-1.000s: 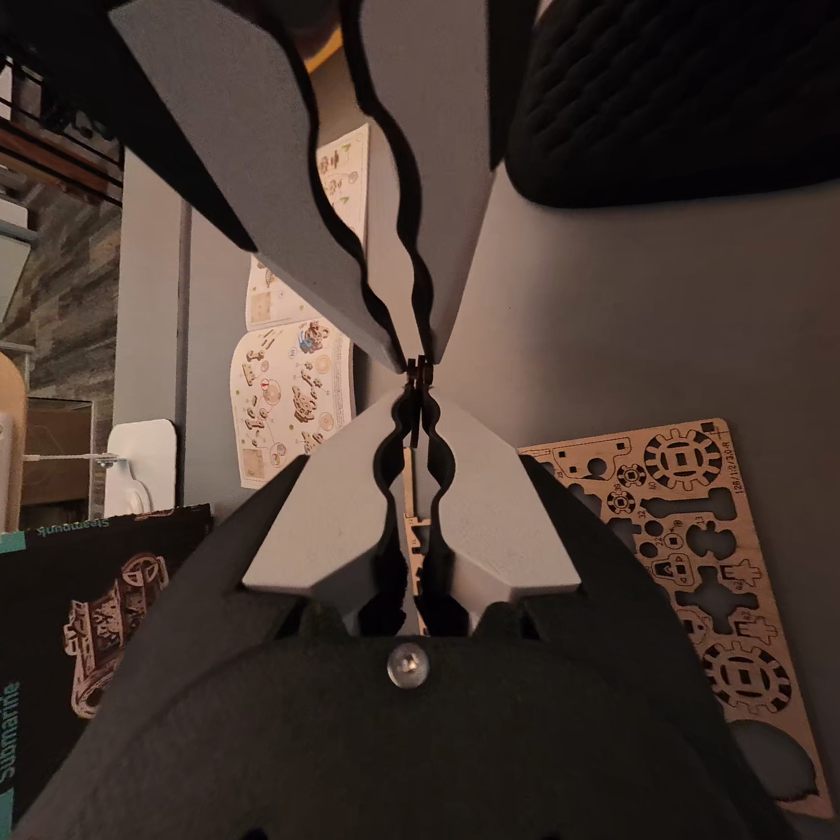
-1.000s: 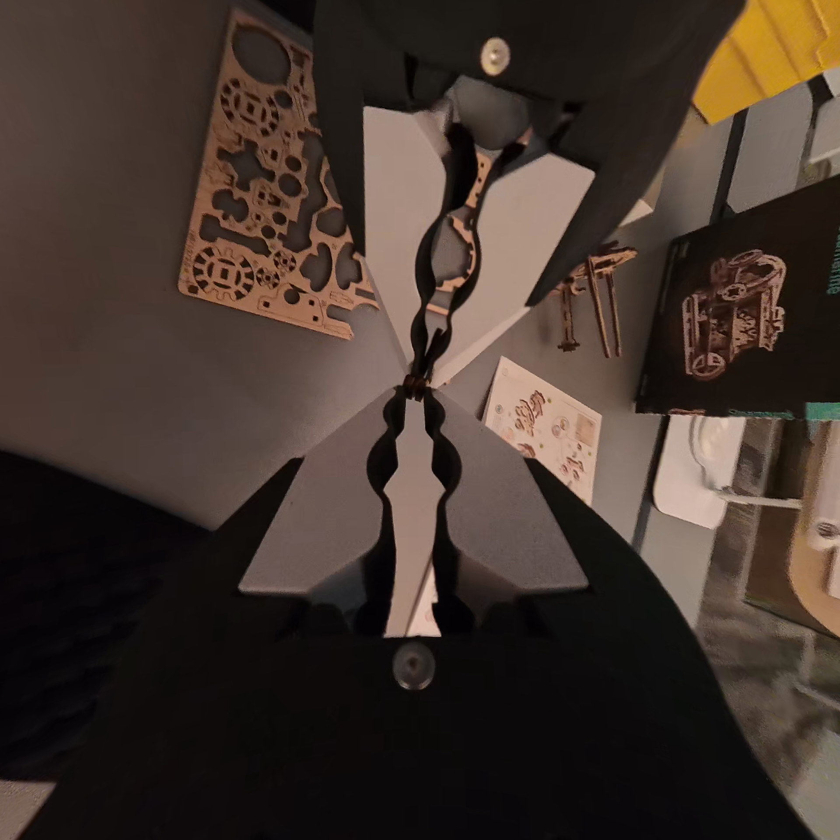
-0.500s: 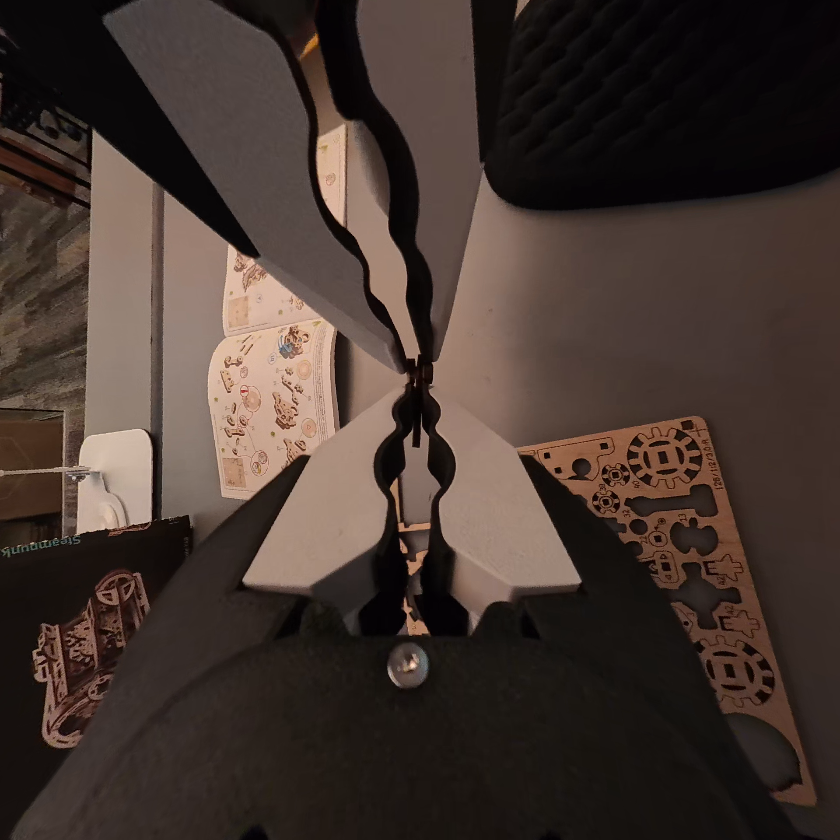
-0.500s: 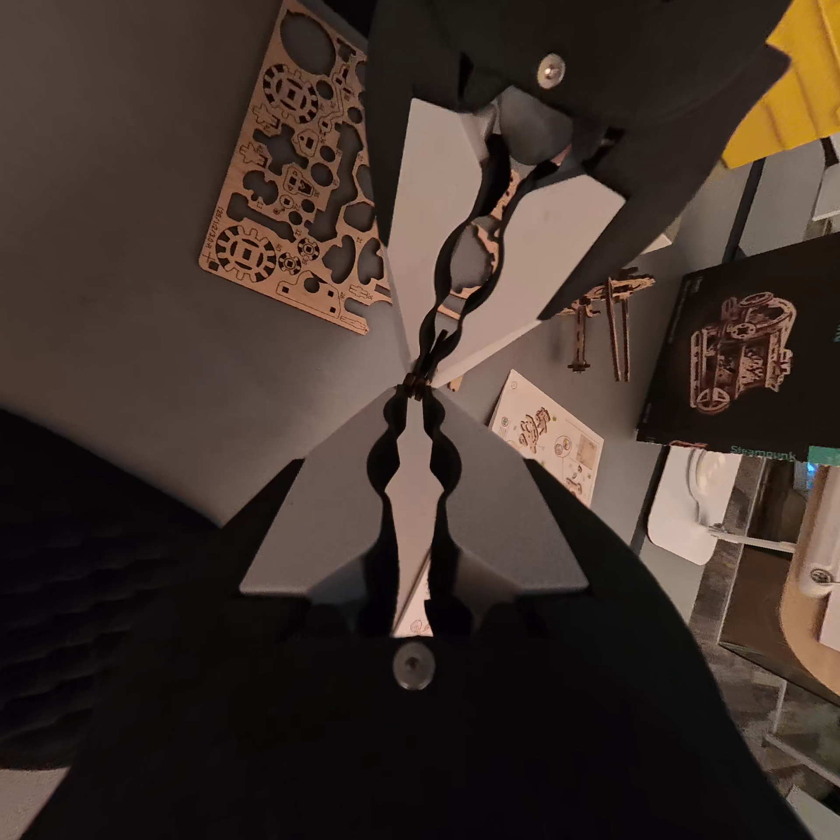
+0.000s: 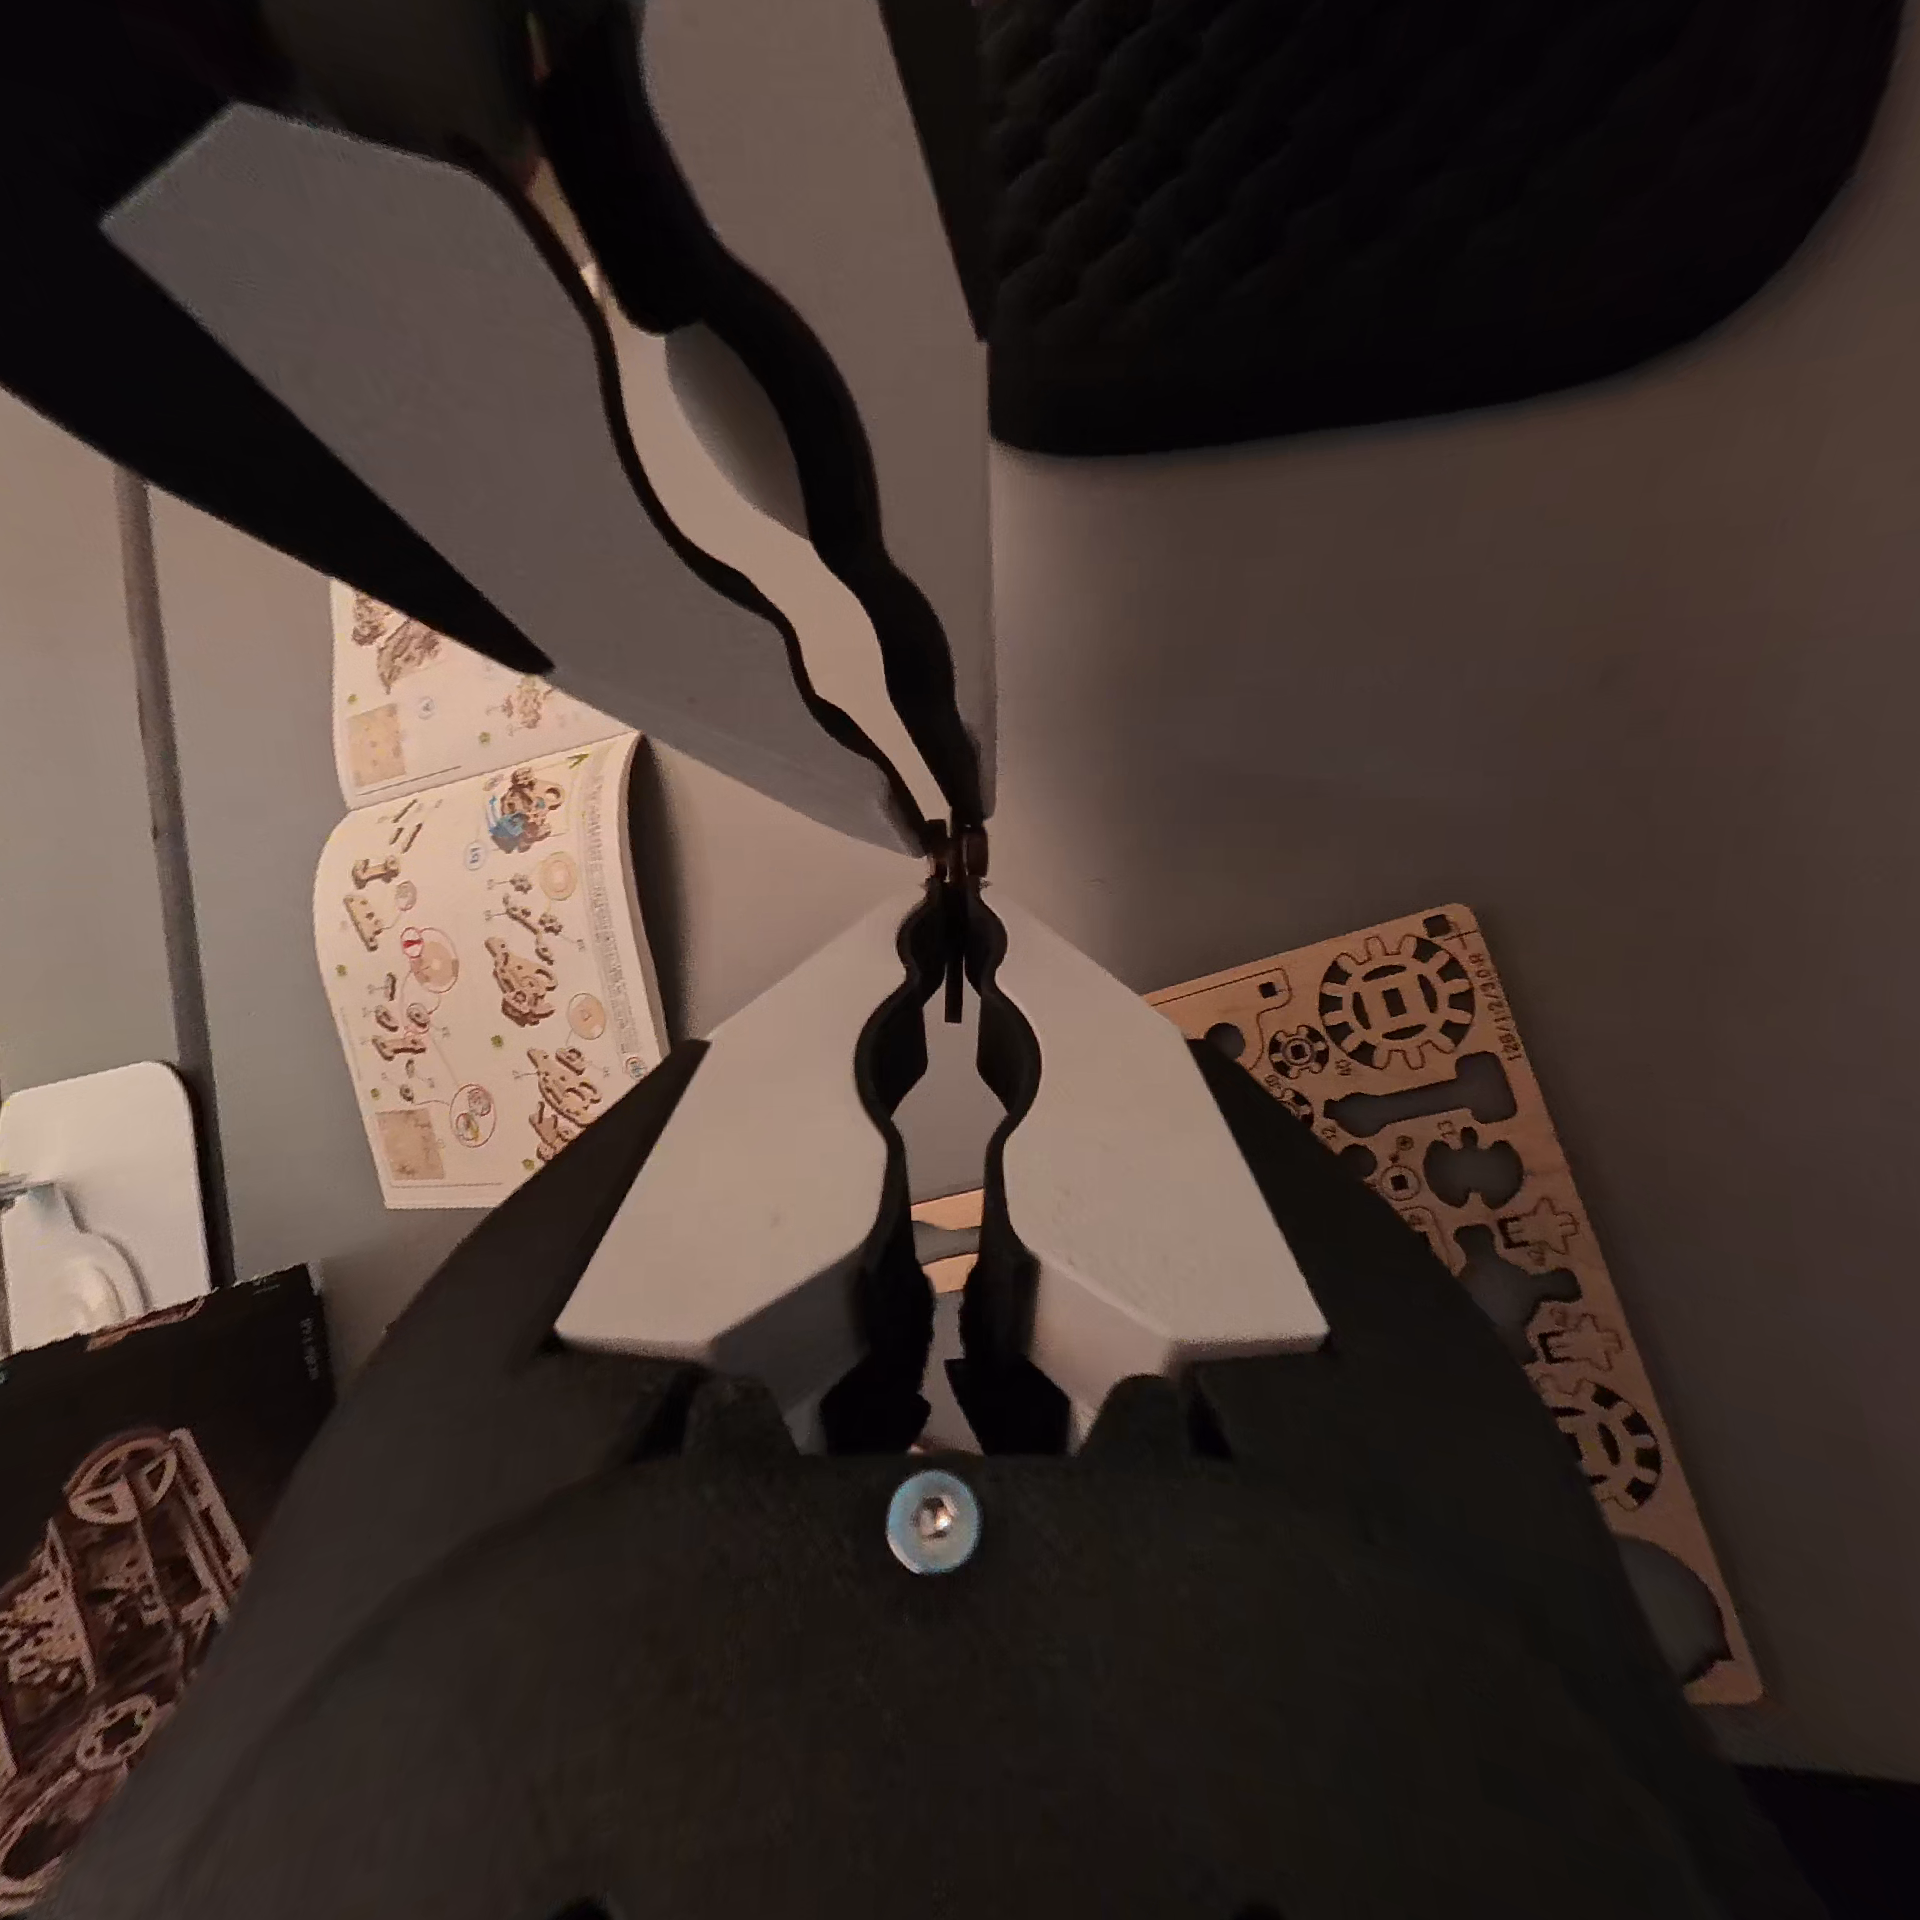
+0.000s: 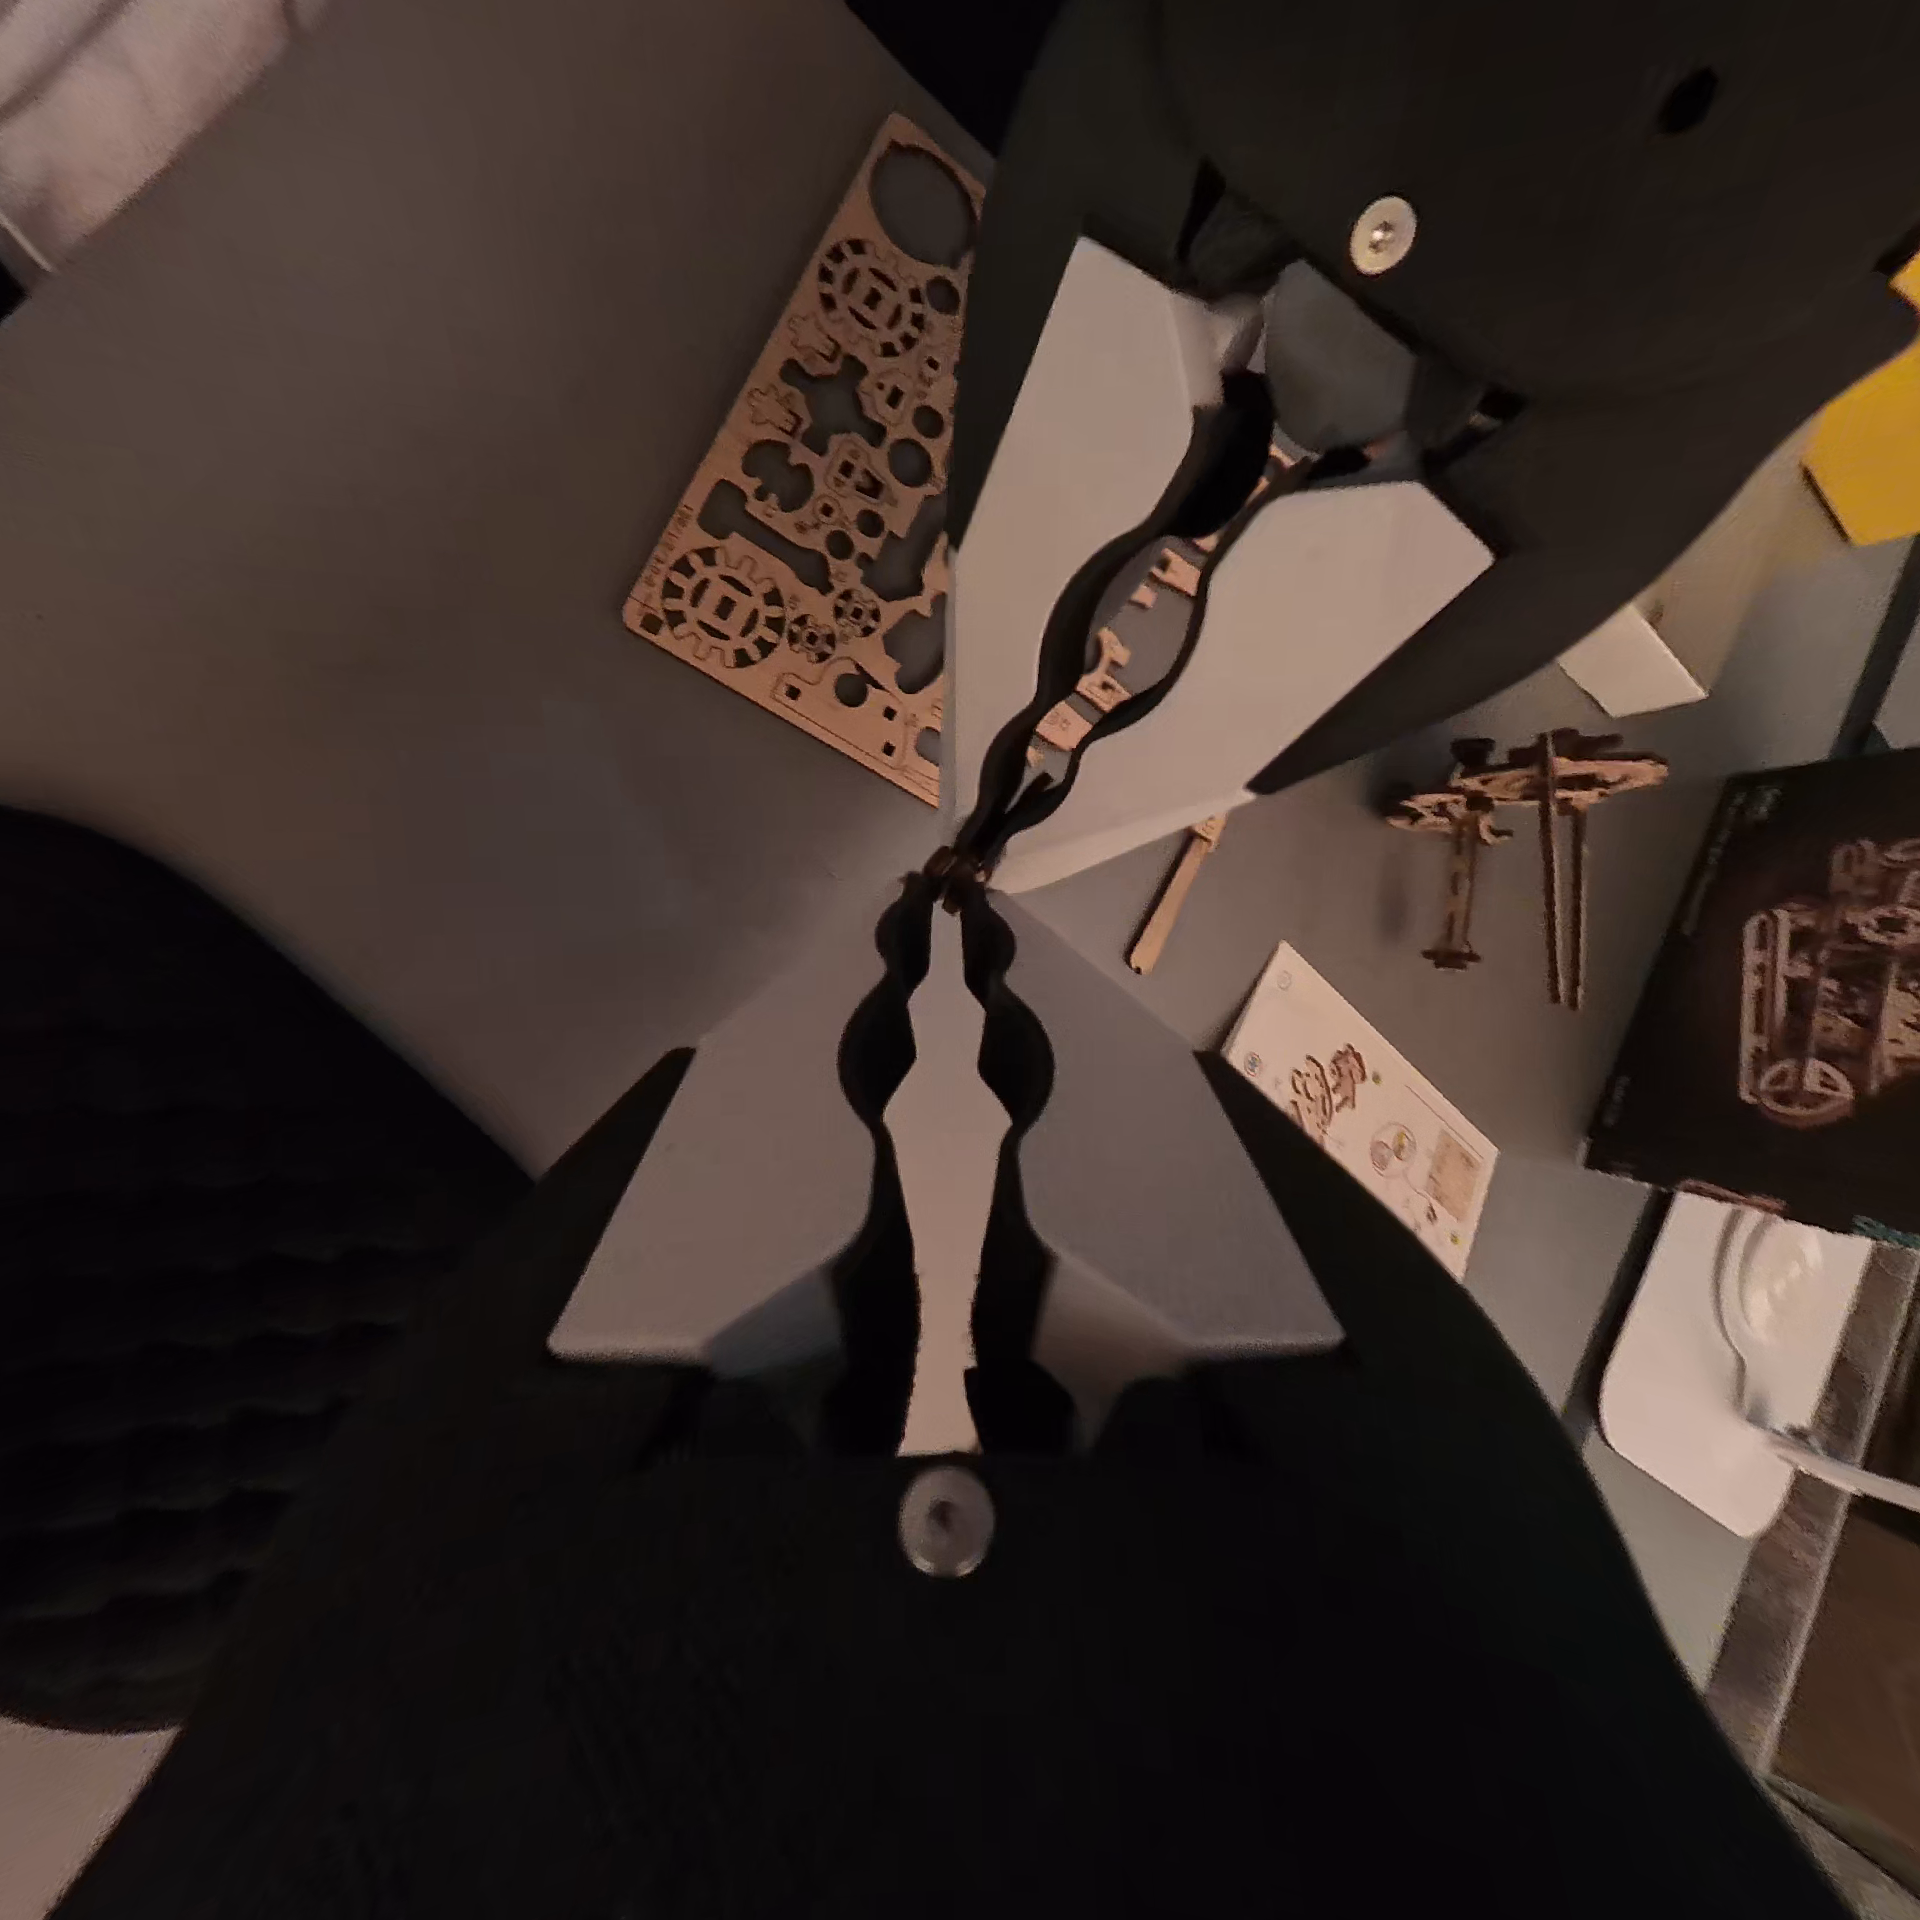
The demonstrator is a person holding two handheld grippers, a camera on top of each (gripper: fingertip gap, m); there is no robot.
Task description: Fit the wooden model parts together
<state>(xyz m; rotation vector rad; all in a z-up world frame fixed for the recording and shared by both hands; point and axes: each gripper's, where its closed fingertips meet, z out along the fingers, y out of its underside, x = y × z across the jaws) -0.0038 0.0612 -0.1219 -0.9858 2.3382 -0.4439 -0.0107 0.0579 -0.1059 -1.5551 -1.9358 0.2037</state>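
Observation:
My left gripper (image 5: 951, 902) and right gripper (image 6: 938, 896) meet tip to tip above the grey table. Each is shut on a small dark wooden part. The left one's part (image 5: 953, 982) shows as a thin strip between its pads. The joined bits (image 5: 954, 842) sit right at the tips, and they also show in the right wrist view (image 6: 951, 864). The right gripper (image 5: 948, 812) comes down from the upper left in the left wrist view. The left gripper (image 6: 985, 844) comes in from the upper right in the right wrist view. The parts' shapes are mostly hidden by the pads.
A laser-cut wooden sheet (image 5: 1455, 1195) (image 6: 790, 540) lies on the table (image 5: 1351, 675). So do an open instruction booklet (image 5: 488, 966) (image 6: 1361, 1101), a black kit box (image 5: 135, 1538) (image 6: 1787, 987), a part-built wooden model (image 6: 1507, 831), a loose wooden strip (image 6: 1174, 894) and a white stand (image 6: 1745, 1351). A dark quilted cushion (image 5: 1403, 208) is nearby. The tips of both grippers are at nearly the same place.
Both grippers stay shut, tip to tip. The right gripper has tilted further to the left in the left wrist view. The table things have shifted in both views as the pair turned.

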